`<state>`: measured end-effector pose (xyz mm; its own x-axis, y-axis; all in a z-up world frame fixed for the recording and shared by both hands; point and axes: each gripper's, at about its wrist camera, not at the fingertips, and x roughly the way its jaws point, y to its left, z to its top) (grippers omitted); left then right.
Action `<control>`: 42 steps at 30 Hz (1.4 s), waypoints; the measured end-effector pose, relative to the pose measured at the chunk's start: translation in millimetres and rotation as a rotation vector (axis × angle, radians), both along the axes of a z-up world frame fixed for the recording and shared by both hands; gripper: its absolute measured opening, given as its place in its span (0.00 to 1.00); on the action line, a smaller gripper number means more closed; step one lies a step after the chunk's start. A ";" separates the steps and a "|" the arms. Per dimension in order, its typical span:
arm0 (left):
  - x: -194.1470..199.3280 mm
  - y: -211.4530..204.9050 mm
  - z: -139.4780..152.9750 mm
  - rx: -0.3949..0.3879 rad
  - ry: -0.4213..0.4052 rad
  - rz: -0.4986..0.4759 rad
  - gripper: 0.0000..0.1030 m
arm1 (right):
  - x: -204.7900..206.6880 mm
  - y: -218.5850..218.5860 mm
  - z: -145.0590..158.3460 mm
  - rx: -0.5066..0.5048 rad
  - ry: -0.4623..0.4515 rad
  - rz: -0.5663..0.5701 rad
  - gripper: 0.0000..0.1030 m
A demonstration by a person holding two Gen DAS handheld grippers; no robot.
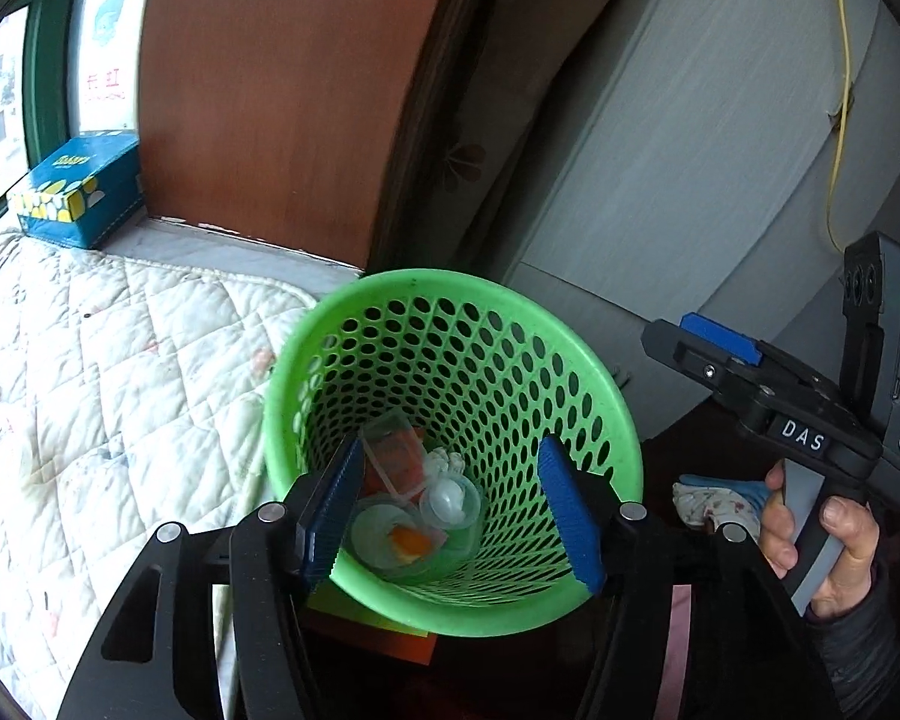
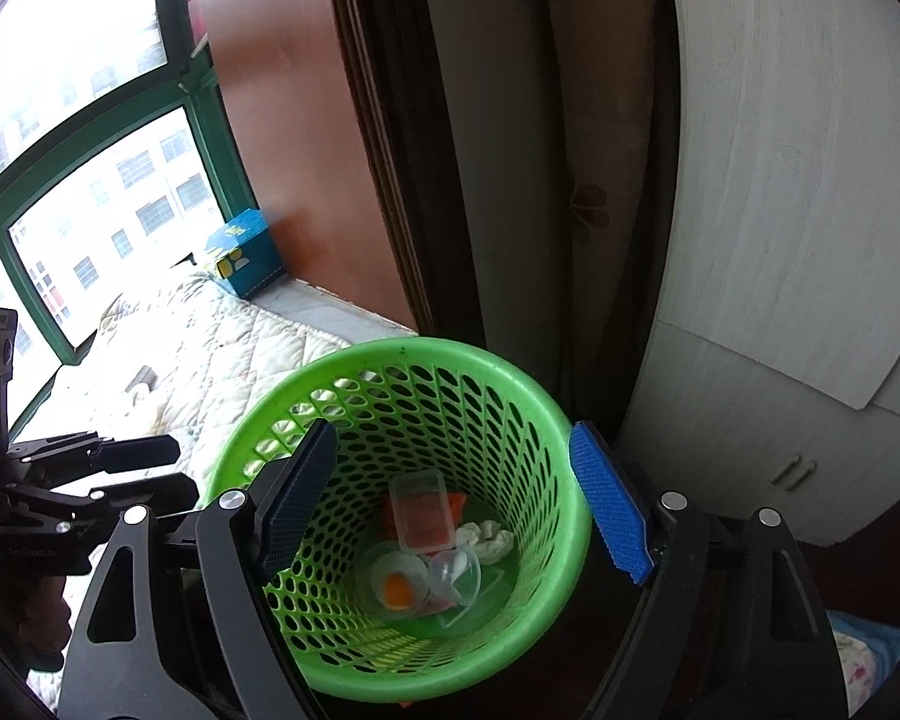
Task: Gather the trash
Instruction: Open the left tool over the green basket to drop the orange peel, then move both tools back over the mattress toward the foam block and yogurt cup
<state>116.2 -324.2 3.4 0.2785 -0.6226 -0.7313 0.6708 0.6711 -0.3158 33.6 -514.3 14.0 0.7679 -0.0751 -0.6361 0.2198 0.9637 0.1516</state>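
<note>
Hung the left gripper (image 1: 450, 447) right over the green basket (image 1: 390, 282), fingers spread wide, nothing pinched. Held the right gripper (image 2: 453, 429) over the same basket, fingers spread too, nothing between them.

Found the trash down at the bottom of the basket: a little clear box (image 1: 393, 456) with orange inside, a round clear cup (image 1: 447, 501), a clear lid with an orange blob (image 1: 402, 540) and a scrunched white tissue (image 1: 444, 459).

Could have gone wrong in a few ways. Might have bumped the thin rim with a finger and tipped the light basket over, spilling it all out. Might have knocked the two grippers together, being so close over one small opening. Could not tell what sat under the basket, so maybe wobbly there. Might have missed more trash elsewhere while looking only here.

Looked round and wider at the top, that basket, made of thin bendy plastic full of oval holes. Seemed hard, smooth and slippery, those clear pieces. Looked soft and crumpled, that tissue. Had rough little ridges on the blue finger pads, good for gripping. Looked puffy and bumpy, the white quilt (image 1: 120, 360) on the bed beside the basket, stitched in diamond shapes.
</note>
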 end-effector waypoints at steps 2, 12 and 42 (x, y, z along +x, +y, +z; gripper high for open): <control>2.7 11.2 1.2 0.003 -0.003 0.025 0.56 | 0.9 5.1 0.2 -0.001 -0.004 0.014 0.79; 23.5 98.4 6.3 0.065 -0.039 0.213 0.59 | 24.9 45.2 -1.9 0.007 -0.003 0.110 0.82; 85.1 357.5 4.3 0.146 -0.015 0.709 0.59 | 171.1 287.2 -50.8 -0.070 0.113 0.618 0.84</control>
<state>201.3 33.3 7.6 0.5897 -0.1848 -0.7862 0.0615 0.9809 -0.1844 204.7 -227.1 -36.8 0.6111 0.3165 -0.7255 -0.3696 0.9246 0.0921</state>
